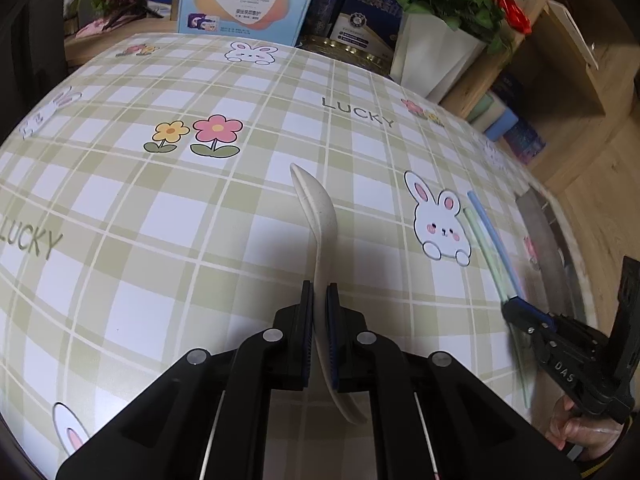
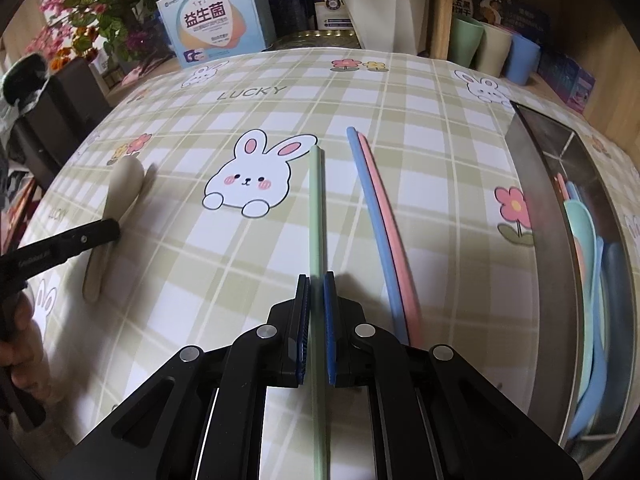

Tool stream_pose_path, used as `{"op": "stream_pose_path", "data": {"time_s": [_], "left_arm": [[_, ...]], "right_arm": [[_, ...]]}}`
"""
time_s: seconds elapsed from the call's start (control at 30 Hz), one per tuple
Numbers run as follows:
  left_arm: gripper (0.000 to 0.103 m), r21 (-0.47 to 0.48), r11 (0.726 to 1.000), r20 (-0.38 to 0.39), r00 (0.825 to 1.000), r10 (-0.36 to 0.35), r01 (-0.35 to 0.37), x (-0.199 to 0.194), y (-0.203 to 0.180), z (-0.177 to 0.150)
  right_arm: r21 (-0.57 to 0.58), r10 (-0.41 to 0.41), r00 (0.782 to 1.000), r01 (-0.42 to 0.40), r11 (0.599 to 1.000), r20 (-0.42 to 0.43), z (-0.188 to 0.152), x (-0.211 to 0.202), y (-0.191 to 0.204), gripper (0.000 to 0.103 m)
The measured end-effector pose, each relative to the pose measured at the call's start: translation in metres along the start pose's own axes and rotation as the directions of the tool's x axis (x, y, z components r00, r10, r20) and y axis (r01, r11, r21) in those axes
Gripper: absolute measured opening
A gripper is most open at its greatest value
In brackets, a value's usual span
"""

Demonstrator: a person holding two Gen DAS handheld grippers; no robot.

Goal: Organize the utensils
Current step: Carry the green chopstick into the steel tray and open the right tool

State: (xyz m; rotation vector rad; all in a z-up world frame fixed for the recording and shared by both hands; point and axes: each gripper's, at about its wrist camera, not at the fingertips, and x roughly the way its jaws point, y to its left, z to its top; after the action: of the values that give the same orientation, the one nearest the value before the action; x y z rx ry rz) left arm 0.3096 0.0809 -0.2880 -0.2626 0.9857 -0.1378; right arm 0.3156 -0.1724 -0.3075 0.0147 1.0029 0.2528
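Observation:
My left gripper (image 1: 319, 294) is shut on a cream white spoon (image 1: 316, 216), held by its handle above the checked tablecloth; it also shows in the right wrist view (image 2: 116, 204). My right gripper (image 2: 318, 284) is shut on a green chopstick (image 2: 316, 208). A blue chopstick (image 2: 370, 208) and a pink chopstick (image 2: 390, 220) lie side by side on the cloth just right of it. A steel tray (image 2: 532, 184) at the right edge holds several coloured spoons (image 2: 582, 240).
Boxes (image 2: 216, 28), a white plant pot (image 2: 384, 4) and flowers stand along the table's back edge. Pastel cups (image 2: 492, 46) stand on a wooden shelf at the back right. The right gripper shows at the right of the left wrist view (image 1: 516, 312).

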Motion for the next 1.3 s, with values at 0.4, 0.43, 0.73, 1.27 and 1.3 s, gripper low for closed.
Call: {"op": "stream_pose_path", "data": {"time_s": [0.4,0.43,0.73,1.27,1.3], "left_arm": [[0.006,-0.005,0.999,0.017,0.999,0.033,-0.033,-0.031,-0.016,-0.016],[0.006,-0.019,0.999,0.017,0.999,0.035,-0.034,-0.033,-0.017,-0.016],[0.006,-0.011,0.999,0.054,0.997,0.049,-0.048,-0.048,-0.048,-0.017],[0.006,0.01,1.0,0.053,0.998,0.029,-0.03,-0.047,-0.063,-0.016],[0.006,0.013,0.999,0.053,0.998,0.03,-0.03,-0.047,-0.064,-0.016]], "right_arm": [[0.17,0.135,0.991,-0.136,0.976,0.021,-0.014,-0.007,-0.022,0.006],[0.179,0.139,0.99,-0.141,0.974,0.022,-0.014,-0.007,-0.023,0.006],[0.189,0.184,0.976,-0.204,0.961,0.114,-0.014,-0.034,-0.029,0.006],[0.296,-0.04,0.968,-0.037,0.954,0.247,0.017,-0.081,-0.14,0.006],[0.304,-0.063,0.97,-0.011,0.953,0.233,0.018,-0.079,-0.15,0.007]]}}
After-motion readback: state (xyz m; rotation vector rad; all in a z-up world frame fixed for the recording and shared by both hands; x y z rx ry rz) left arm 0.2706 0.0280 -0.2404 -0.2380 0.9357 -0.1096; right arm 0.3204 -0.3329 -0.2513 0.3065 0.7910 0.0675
